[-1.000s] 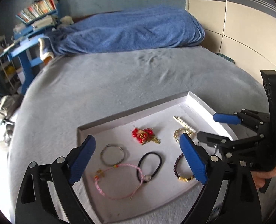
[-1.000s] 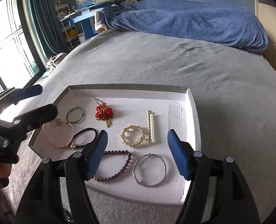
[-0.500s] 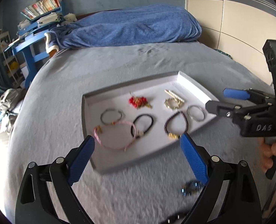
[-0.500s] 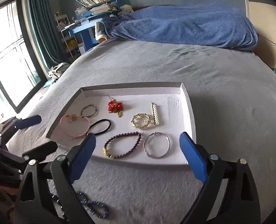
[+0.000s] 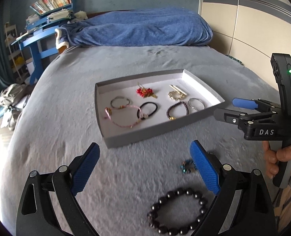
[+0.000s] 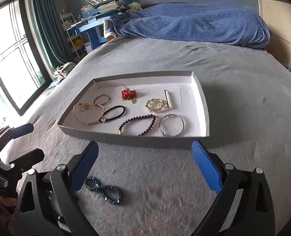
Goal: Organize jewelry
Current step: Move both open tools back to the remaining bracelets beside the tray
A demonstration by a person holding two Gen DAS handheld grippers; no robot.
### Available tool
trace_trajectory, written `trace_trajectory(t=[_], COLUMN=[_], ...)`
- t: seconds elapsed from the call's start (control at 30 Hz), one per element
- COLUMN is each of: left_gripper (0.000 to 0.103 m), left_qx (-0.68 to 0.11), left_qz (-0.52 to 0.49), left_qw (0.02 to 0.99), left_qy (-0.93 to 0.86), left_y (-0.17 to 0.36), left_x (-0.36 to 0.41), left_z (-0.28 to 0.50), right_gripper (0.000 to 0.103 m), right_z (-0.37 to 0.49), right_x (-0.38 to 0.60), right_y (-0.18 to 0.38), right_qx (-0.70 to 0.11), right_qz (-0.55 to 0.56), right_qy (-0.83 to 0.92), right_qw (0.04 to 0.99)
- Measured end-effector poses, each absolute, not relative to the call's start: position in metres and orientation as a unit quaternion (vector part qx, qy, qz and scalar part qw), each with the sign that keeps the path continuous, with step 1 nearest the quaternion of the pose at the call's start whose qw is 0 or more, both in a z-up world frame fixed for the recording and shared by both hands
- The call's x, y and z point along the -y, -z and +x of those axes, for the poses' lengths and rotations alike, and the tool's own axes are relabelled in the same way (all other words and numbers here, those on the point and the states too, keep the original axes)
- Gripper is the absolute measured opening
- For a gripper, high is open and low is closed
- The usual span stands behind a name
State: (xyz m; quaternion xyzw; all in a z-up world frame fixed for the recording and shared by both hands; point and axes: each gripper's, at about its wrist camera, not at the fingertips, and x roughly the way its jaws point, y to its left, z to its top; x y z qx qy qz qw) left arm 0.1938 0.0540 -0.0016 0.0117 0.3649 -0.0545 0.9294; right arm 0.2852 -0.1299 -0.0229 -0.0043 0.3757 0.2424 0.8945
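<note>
We hold both grippers low over the grey bed cover [image 5: 66, 122], nothing between either pair of jaws. Our left gripper [image 5: 145, 169] stands wide. Our right gripper [image 6: 143, 169] is opening, jaws nearly at full spread and empty.

The tray [image 6: 203, 106] sits mid-frame in both views, already carrying the silver bangle [image 6: 171, 124], purple bead bracelet [image 6: 139, 123], black hair tie [image 6: 114, 113] and more, laid apart so none tangle.

Two pieces remain outside on the cover: a black bead bracelet [image 5: 176, 210] at the bottom centre of the left view, and a blue bead bracelet [image 6: 104, 190] at lower left of the right view, just beside our right gripper's left finger. Probably the next picks, hence the wide jaws.
</note>
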Motion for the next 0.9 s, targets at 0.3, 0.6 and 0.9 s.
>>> trace_trajectory(t=[0.3,0.6,0.9], left_gripper=[0.093,0.093,0.089], left_qx=[-0.375,-0.403,-0.462], left_qz=[0.011,0.025,0.031], left_qw=[0.925,0.912,0.882], left_qy=[0.057,0.072,0.086], left_y=[0.010,0.026,0.050], left_x=[-0.056,-0.052,-0.047], left_z=[0.172,0.153,0.160], right_gripper=[0.094,0.094,0.082], right_z=[0.265,0.250,0.239], right_x=[0.148,0.156,0.135], right_y=[0.031,0.045,0.049], right_qx=[-0.381,-0.390,-0.388], right_qz=[-0.003,-0.033,-0.058], right_qy=[-0.238,-0.245,-0.289], right_qw=[0.893,0.887,0.873])
